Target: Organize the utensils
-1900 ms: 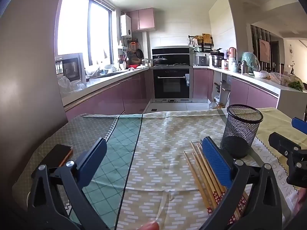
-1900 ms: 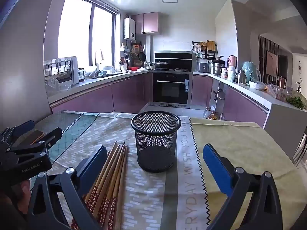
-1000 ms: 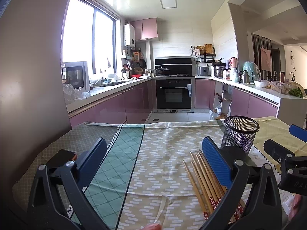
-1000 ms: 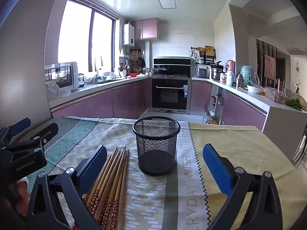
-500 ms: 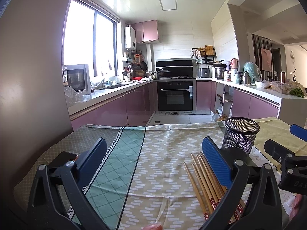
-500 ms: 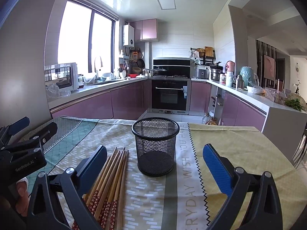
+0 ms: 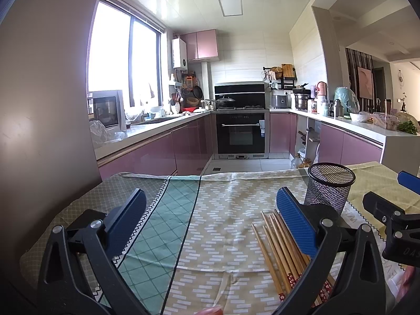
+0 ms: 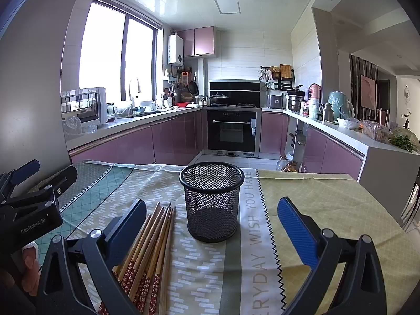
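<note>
From the left wrist, the left gripper (image 7: 210, 220) hangs spread wide and empty above the tablecloth (image 7: 223, 210), chopsticks (image 7: 278, 246) lying by its right finger.

From the right wrist, the right gripper (image 8: 211, 224) also gapes empty; the mesh cup (image 8: 212, 204) stands upright between its fingers, chopsticks just left.

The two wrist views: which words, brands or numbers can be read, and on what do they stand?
"GenRobot.AI": on the left gripper.
"EVERYDAY WISH YOU HAVE": on the tablecloth, its start cut off by the frame.
"DAS": on the right gripper, cut off.
Oven sticker: too small to read.
</note>
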`<action>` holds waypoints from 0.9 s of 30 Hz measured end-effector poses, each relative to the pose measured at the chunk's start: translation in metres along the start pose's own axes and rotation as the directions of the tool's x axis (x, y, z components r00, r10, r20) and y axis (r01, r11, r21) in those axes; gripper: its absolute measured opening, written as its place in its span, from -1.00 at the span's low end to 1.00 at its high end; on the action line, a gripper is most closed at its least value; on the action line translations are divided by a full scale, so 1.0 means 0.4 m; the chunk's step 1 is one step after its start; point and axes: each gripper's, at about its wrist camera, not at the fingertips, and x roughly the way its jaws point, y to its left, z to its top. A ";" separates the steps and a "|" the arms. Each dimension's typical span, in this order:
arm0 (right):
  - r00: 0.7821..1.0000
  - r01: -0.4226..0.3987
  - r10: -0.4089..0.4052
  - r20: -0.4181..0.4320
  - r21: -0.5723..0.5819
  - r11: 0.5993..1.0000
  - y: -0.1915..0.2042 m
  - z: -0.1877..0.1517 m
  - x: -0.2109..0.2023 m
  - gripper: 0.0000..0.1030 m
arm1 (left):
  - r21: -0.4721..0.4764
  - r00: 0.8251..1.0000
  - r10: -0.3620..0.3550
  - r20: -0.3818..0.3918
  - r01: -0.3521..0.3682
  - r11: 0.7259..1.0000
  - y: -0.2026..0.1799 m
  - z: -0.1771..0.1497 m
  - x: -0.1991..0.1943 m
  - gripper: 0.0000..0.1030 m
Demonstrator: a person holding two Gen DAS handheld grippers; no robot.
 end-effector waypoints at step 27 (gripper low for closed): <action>1.000 -0.008 0.008 0.003 -0.001 1.000 -0.002 0.004 0.003 0.88 | 0.002 1.000 0.005 0.001 -0.005 1.000 -0.005 -0.001 -0.005 0.90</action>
